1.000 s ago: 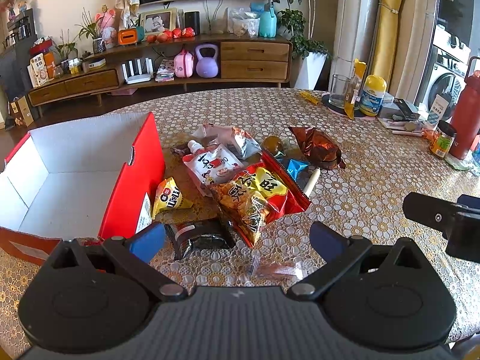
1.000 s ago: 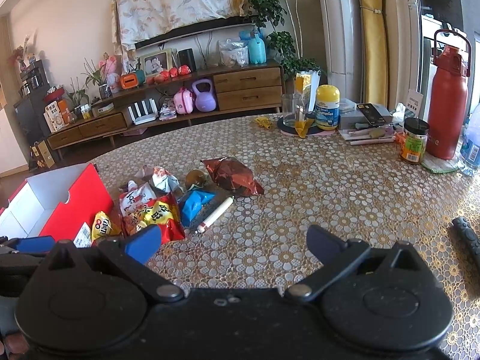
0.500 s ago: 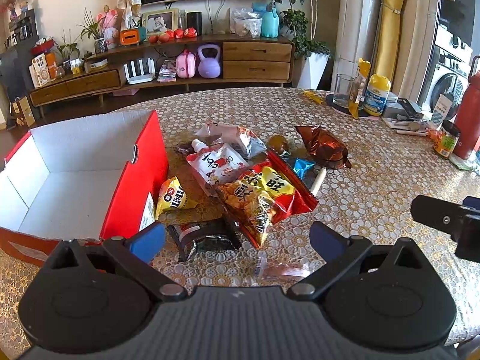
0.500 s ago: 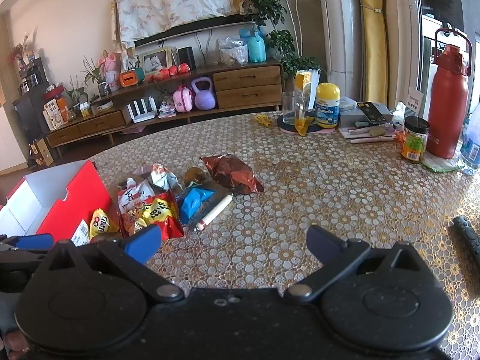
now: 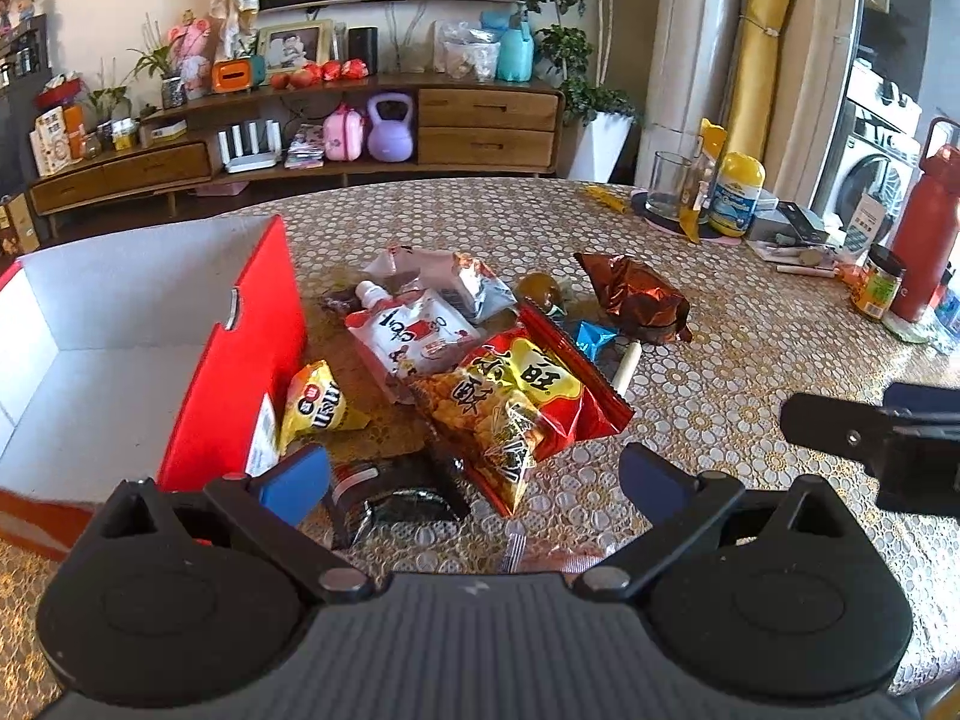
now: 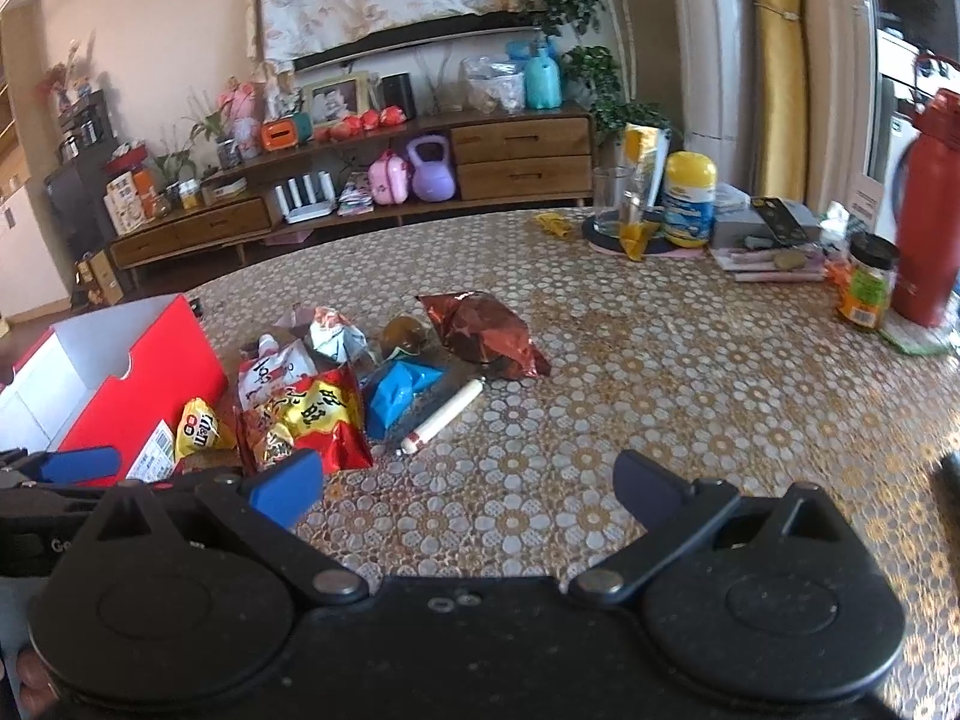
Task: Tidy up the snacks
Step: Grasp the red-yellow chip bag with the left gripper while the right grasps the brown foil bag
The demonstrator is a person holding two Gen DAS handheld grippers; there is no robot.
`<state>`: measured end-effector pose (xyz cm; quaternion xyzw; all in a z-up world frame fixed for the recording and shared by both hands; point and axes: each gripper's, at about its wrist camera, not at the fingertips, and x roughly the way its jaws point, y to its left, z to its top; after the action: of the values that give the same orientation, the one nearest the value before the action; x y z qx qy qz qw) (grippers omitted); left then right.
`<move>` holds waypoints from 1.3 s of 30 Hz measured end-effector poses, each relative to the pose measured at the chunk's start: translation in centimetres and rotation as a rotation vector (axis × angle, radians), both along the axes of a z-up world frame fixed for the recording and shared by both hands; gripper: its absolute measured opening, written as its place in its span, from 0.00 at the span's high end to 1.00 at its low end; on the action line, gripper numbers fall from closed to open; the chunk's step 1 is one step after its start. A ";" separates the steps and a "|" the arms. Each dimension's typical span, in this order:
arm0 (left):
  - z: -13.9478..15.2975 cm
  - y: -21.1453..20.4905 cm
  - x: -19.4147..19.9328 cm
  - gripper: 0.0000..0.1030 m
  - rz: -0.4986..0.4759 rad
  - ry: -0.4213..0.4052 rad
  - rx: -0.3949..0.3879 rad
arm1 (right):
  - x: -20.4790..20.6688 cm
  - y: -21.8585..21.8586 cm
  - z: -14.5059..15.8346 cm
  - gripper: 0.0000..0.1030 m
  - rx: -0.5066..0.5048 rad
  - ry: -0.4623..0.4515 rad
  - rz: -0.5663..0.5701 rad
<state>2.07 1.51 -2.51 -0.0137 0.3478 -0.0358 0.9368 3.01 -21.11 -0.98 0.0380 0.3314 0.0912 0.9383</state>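
A pile of snacks lies on the table: a red-yellow chip bag point(image 5: 516, 402), a white pouch point(image 5: 414, 330), a small yellow packet point(image 5: 318, 405), a dark packet point(image 5: 396, 495), a brown foil bag point(image 5: 636, 294), a blue packet point(image 5: 591, 339) and a sausage stick point(image 6: 444, 417). An open red box point(image 5: 240, 360) with a white inside stands left of them. My left gripper point(image 5: 474, 477) is open and empty, above the dark packet. My right gripper point(image 6: 468, 480) is open and empty, right of the pile; the chip bag point(image 6: 312, 420) lies ahead to its left.
At the table's far right stand a glass point(image 5: 666, 186), a yellow-lidded tub point(image 5: 738, 195), a small jar point(image 5: 879, 282), a red bottle point(image 5: 924, 234) and papers. A sideboard point(image 5: 300, 138) with ornaments stands behind the table. The table has a patterned lace cover point(image 6: 660, 390).
Both grippers have eased slightly forward toward the snack pile. Both remain open and empty. The snacks and box have not moved.
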 end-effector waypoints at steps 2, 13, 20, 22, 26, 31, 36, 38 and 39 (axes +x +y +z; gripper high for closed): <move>-0.2 -0.1 0.4 0.00 -0.021 -0.006 0.007 | 0.8 0.2 -0.1 0.00 -0.004 -0.008 0.021; -1.7 -0.3 4.1 0.00 -0.094 0.036 -0.007 | 6.0 1.3 -0.4 0.00 -0.084 -0.022 0.084; -2.1 -1.0 6.5 0.00 -0.132 0.041 0.004 | 9.0 1.8 -0.6 0.00 -0.106 -0.019 0.090; -2.2 -1.1 7.1 0.00 -0.137 0.048 0.003 | 9.8 1.8 -0.7 0.00 -0.109 -0.014 0.089; -2.5 -1.3 7.9 0.00 -0.144 0.050 0.000 | 11.0 1.8 -0.9 0.00 -0.124 -0.012 0.092; -2.9 -1.5 8.8 0.00 -0.149 0.054 -0.002 | 13.2 1.8 -1.5 0.00 -0.144 -0.008 0.099; -3.8 -1.7 9.7 0.00 -0.161 0.075 0.002 | 15.5 1.8 -2.4 0.00 -0.164 0.014 0.118; -4.0 -1.7 10.1 0.00 -0.157 0.074 0.010 | 16.3 1.9 -2.8 0.00 -0.176 0.019 0.122; -4.0 -1.7 10.3 0.00 -0.155 0.074 0.013 | 16.8 1.9 -3.0 0.00 -0.182 0.025 0.121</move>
<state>12.38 -0.24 -6.54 0.0179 0.3825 -0.1056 0.9177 19.76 -19.16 -3.97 -0.0664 0.3514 0.1168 0.9265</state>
